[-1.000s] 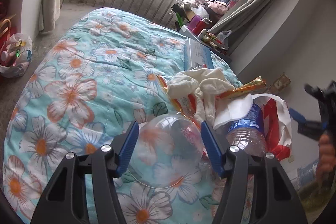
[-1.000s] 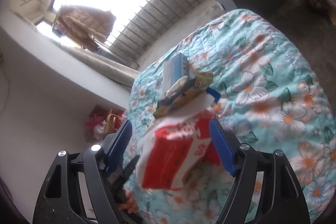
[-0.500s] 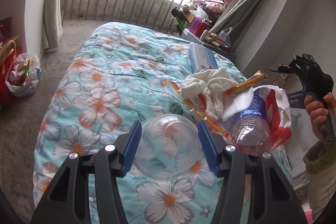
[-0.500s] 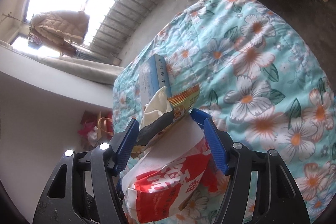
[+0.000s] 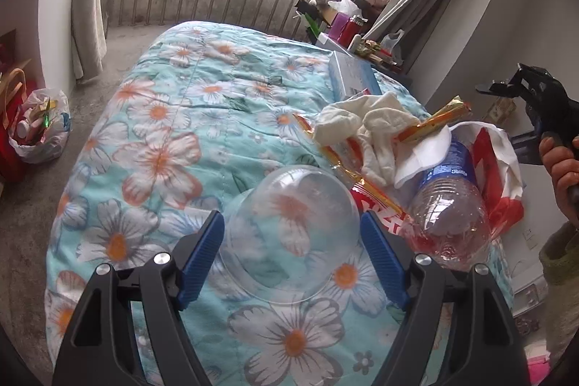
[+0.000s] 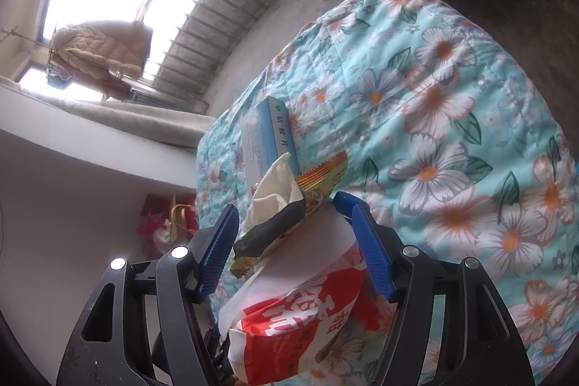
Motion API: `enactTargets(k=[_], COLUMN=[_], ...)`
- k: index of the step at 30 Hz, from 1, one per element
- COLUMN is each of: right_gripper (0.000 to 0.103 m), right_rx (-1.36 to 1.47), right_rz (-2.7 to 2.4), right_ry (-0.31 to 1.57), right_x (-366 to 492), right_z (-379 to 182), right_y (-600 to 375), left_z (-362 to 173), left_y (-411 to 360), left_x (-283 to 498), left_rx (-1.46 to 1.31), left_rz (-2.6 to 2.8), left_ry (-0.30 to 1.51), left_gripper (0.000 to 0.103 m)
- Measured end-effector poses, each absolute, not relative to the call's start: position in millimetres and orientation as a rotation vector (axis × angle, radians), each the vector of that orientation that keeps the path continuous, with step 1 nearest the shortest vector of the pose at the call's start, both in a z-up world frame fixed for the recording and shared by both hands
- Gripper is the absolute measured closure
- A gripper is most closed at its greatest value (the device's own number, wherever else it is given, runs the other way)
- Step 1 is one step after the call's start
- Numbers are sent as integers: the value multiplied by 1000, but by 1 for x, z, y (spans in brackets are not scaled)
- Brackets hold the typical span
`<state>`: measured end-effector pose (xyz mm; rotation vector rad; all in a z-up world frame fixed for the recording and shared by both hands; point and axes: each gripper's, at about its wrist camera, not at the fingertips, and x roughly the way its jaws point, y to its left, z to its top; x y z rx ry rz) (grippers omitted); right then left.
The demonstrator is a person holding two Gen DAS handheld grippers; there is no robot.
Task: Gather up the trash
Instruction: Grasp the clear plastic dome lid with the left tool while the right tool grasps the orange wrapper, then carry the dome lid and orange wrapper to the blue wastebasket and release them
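Straddling clear plastic cup (image 5: 289, 234) on floral quilt (image 5: 173, 132): left gripper (image 5: 291, 239), jaws spread, contact w/ cup unclear. Right gripper (image 6: 293, 234) spread over red/white trash bag (image 6: 300, 317); bottle (image 5: 448, 205), wrapper (image 5: 434, 123), white cloth (image 5: 369, 125) heaped at bag.

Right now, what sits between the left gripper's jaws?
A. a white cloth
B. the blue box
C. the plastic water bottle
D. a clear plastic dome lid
D: the left gripper has its jaws spread either side of the clear plastic dome lid on the floral quilt; the plastic water bottle lies off to the right.
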<state>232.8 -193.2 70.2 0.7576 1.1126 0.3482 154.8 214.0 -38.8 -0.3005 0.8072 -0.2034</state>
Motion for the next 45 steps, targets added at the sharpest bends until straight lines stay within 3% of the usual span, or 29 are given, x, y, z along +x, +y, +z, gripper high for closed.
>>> enactTargets(k=[4,8,16,19,28,45], right_gripper=[40,49,87,92,101,103], right_rx=[740,719,733,756,813,916], right_rz=[335,320,316,322,374,520], right_ry=[1117,1139,1172,1160,1094,938], right_x=[237,243,243,239,225,184], right_z=[71,69,59,61,77,112], right_y=[-189,-184,-180,-185,-202,-237], left_z=[-40,-39,-38,-37,-26,31], left_y=[210,209,209,211,222,220], left_x=[159,161,159,157,149,115], left_rx=[-277,-258,-252,-252,-281,-274], left_rz=[-208,-207,-211,-209,-184,-218], left_ry=[806,796,784,778,740,615], left_gripper=[31,32,32,32,32,33])
